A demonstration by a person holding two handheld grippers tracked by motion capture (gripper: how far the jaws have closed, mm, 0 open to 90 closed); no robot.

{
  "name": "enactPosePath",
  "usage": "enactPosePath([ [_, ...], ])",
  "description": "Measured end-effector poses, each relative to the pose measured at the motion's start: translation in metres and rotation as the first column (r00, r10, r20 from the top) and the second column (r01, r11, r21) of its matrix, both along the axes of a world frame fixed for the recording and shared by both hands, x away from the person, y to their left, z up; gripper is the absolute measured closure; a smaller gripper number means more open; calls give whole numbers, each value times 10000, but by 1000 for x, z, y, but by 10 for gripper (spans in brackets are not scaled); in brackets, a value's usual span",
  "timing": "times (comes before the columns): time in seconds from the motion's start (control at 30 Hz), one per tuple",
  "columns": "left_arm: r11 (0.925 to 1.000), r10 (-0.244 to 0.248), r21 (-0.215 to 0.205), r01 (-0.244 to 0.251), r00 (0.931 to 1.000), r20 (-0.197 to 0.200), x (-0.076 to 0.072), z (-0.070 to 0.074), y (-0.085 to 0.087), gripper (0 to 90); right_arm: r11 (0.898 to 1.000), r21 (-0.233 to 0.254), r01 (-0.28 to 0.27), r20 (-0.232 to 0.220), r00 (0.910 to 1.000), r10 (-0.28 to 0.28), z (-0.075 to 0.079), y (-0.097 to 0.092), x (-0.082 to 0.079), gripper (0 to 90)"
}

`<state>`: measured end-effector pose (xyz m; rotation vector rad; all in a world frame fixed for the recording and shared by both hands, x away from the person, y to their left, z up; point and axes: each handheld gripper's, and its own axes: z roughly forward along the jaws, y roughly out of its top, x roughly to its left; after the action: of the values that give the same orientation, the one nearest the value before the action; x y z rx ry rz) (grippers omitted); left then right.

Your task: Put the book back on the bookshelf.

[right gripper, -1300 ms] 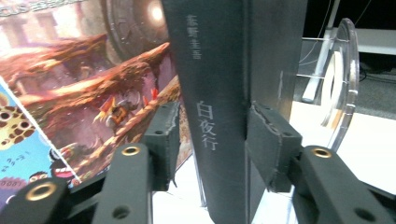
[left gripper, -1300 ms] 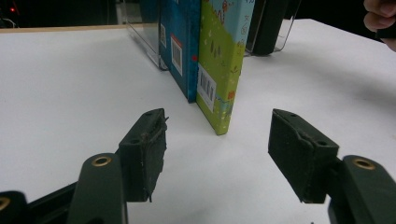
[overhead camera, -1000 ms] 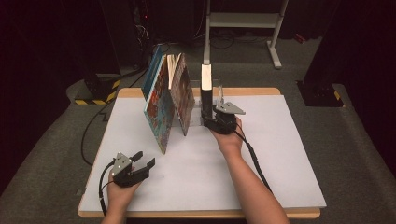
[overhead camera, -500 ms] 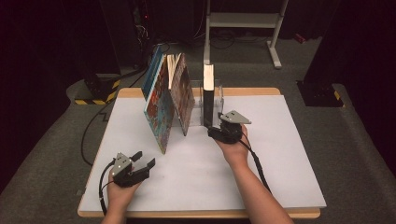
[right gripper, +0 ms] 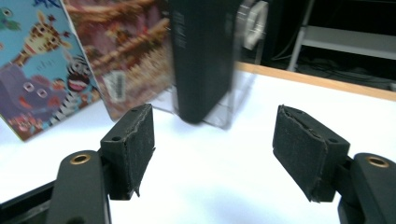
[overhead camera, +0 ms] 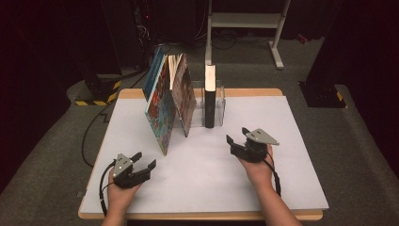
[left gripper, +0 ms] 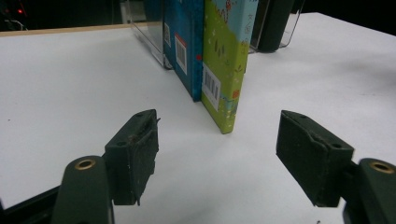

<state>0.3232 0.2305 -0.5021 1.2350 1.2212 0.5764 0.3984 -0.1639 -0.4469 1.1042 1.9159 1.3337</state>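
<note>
Both tongs, the left gripper (overhead camera: 142,165) and right gripper (overhead camera: 238,137), hover released above the white table (overhead camera: 282,179) near a black upright book (overhead camera: 210,101) in its clear plastic rack (overhead camera: 221,106).

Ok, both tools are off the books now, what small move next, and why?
Probably ease the left tool forward toward the leaning picture books. The black book stands upright in the clear holder, while those lean with their lower edges out on the white table. Both tools are open and empty, the right tool nearer the black book.
</note>
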Motion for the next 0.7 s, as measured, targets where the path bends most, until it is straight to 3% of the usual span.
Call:
enactPosePath([
  [0.23, 9997, 245, 64, -245, 9997, 49, 2, 1, 6, 289, 9971, -73, 762, 33, 9971, -762, -7, -55, -29, 284],
  [0.47, 9981, 452, 433, -448, 9990, -70, 3, 2, 14, 265, 9840, -203, 1771, 9, 9842, -1771, -20, -108, -53, 270],
  [0.7, 9930, 1033, 607, -1010, 9940, -372, 7, 2, 30, 213, 9693, -726, 2347, -110, 9717, -2361, -35, -132, -64, 252],
])
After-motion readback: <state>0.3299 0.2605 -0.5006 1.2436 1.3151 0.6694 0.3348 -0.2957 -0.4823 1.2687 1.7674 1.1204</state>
